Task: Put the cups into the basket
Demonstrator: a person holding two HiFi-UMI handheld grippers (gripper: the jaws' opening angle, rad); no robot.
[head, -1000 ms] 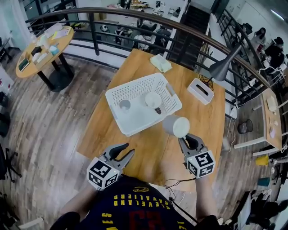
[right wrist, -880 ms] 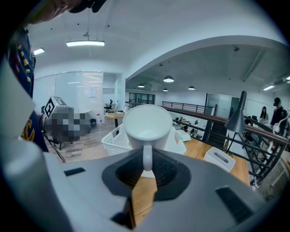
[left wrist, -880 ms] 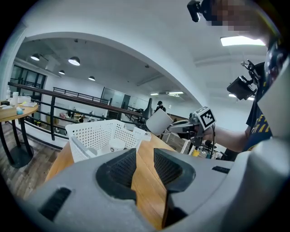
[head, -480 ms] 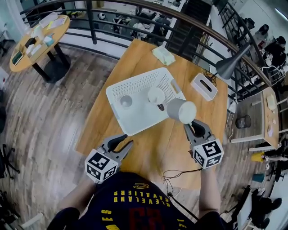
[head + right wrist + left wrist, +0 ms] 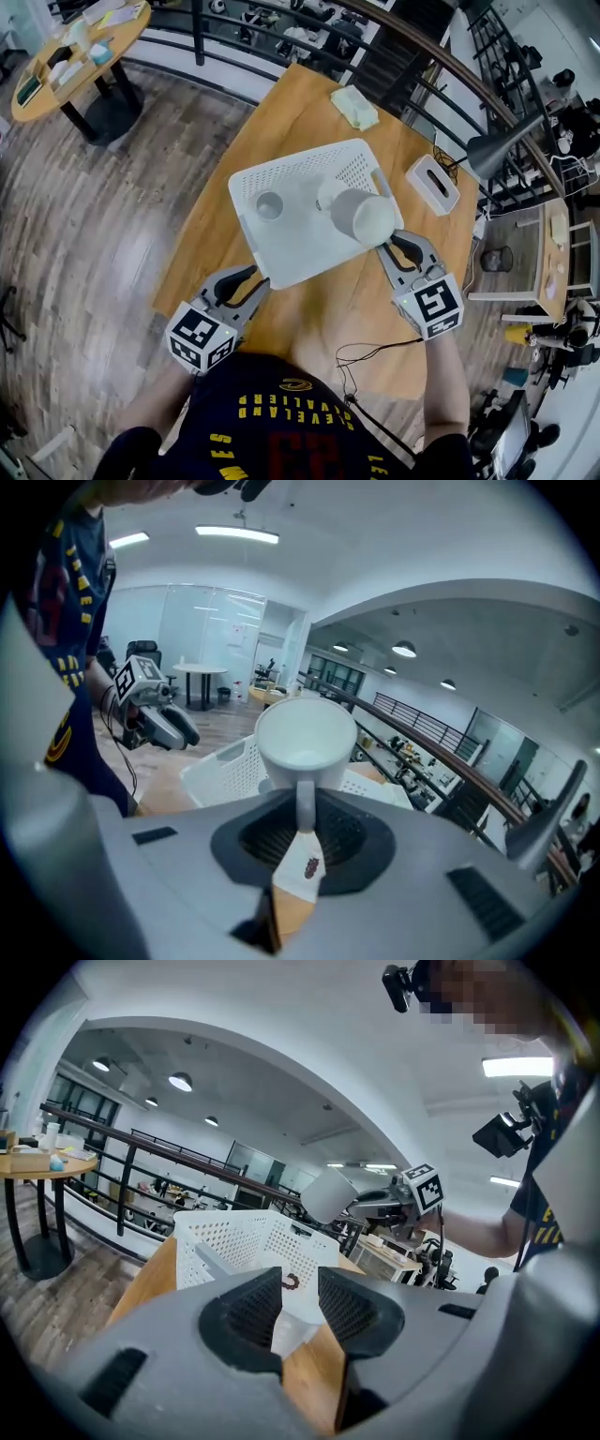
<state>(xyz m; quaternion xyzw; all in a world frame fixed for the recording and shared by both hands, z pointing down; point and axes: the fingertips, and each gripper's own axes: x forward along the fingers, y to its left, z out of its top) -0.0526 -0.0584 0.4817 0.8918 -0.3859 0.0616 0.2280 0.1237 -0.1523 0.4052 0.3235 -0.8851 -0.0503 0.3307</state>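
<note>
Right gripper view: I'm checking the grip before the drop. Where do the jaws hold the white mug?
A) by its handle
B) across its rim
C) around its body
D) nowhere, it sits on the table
A: the right gripper is closed on the handle of the white mug, and the mug's body stands free beyond the jaws.

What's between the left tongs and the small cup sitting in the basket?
Head view: only the basket's near wall and bare basket floor separate the left tongs from the small cup.
</note>
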